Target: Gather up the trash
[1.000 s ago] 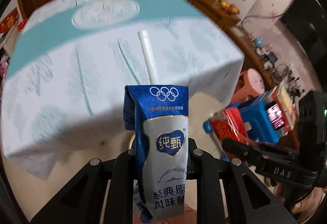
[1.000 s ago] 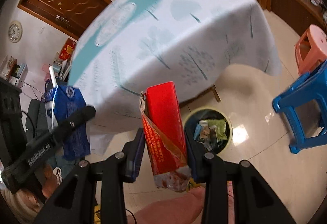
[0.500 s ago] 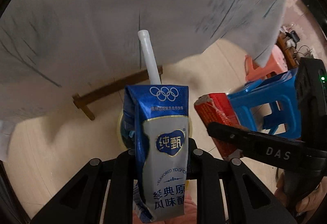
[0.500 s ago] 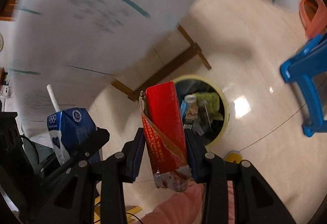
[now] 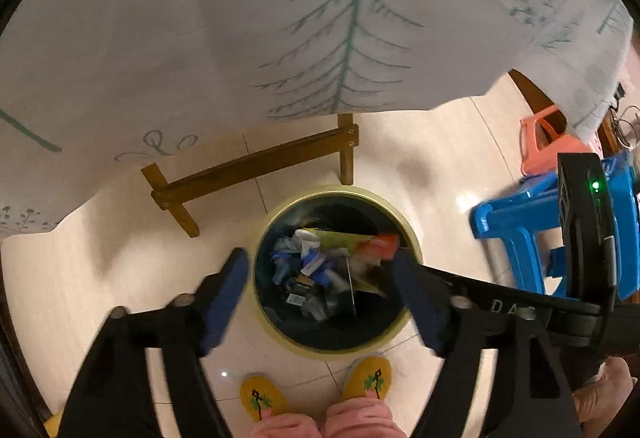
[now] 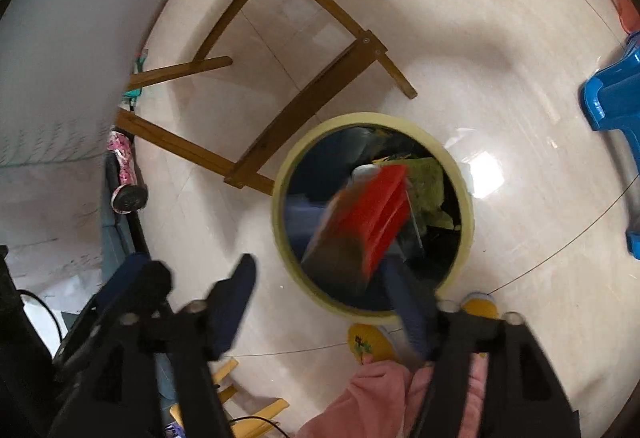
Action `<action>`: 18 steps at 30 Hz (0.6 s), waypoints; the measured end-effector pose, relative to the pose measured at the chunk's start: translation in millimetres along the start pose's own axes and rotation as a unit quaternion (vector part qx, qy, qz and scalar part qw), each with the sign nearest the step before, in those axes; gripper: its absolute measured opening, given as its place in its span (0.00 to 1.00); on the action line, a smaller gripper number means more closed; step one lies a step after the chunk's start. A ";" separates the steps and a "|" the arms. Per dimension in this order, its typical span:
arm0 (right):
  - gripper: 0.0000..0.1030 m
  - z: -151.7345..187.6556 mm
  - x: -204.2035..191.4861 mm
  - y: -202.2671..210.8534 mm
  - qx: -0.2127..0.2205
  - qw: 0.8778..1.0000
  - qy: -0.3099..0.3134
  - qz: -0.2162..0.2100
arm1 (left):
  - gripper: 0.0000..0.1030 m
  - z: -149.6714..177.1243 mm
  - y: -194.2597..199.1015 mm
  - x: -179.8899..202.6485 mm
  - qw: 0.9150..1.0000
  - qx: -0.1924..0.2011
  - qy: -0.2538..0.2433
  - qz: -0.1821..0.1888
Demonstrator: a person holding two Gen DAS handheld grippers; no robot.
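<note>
Left wrist view first: one trash bin (image 5: 416,250), round with a pale yellow rim and a dark liner, sitting on the shiny tile floor (image 5: 440,158) right below the camera. It's got a jumble of trash in it, too mixed up to count properly, but I can pick out a green-yellow wrapper, bits of blue and white packaging, and one red carton (image 5: 378,246) near the right side of the opening. The left gripper (image 5: 320,278) hangs straight over the bin with its two blue-padded fingers spread wide and still opening, nothing between them. Two yellow slippers (image 5: 366,378) poke in at the bottom. One blue stool (image 5: 516,222) and one pink stool (image 5: 540,146) on the right, a white tablecloth (image 5: 200,18) with green tree prints up top, and the right gripper crossing in from the right.

Right wrist view: same single bin (image 6: 280,206), rim clear. The right gripper (image 6: 320,294) is opening too, fingers wide apart. The red carton (image 6: 372,214) is blurred, over the bin mouth, bright red with a torn brownish end toward the camera. It's close to the right finger, but I can't tell if it's touching; it isn't pinched. Brown wooden table legs (image 6: 304,102) behind the bin.
</note>
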State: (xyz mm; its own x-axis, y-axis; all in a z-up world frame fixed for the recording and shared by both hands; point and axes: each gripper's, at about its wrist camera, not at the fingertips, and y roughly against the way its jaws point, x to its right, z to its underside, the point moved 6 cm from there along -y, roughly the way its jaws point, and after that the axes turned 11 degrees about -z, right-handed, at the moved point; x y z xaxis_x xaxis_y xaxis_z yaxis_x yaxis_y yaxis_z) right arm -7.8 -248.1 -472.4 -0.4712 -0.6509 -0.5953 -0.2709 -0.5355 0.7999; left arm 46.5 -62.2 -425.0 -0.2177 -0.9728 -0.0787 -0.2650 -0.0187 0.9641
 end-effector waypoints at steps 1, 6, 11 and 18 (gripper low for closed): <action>0.72 -1.8 1.1 -0.1 0.002 1.000 0.005 0.008 | 0.81 -0.3 -1.5 -0.7 1.000 0.000 0.001 -0.004; 0.72 -6.3 -0.1 9.0 0.016 0.999 0.036 0.034 | 0.81 -2.9 0.2 0.2 1.000 0.009 -0.004 -0.014; 0.73 -3.0 -6.3 23.7 0.030 0.996 0.067 0.055 | 0.81 -0.9 11.8 0.8 1.000 0.016 0.002 -0.019; 0.73 7.9 -23.4 48.7 0.037 0.991 0.098 0.078 | 0.81 0.2 33.5 -5.0 1.000 0.001 0.012 -0.010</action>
State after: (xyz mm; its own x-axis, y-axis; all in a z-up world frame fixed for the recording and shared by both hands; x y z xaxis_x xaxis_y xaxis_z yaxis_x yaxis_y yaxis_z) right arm -16.7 -254.7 -418.9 -0.3416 -0.8183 -0.4622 -0.2721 -0.3846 0.8820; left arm 38.4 -57.9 -392.4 -0.1901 -0.9774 -0.0920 -0.2705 -0.0380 0.9620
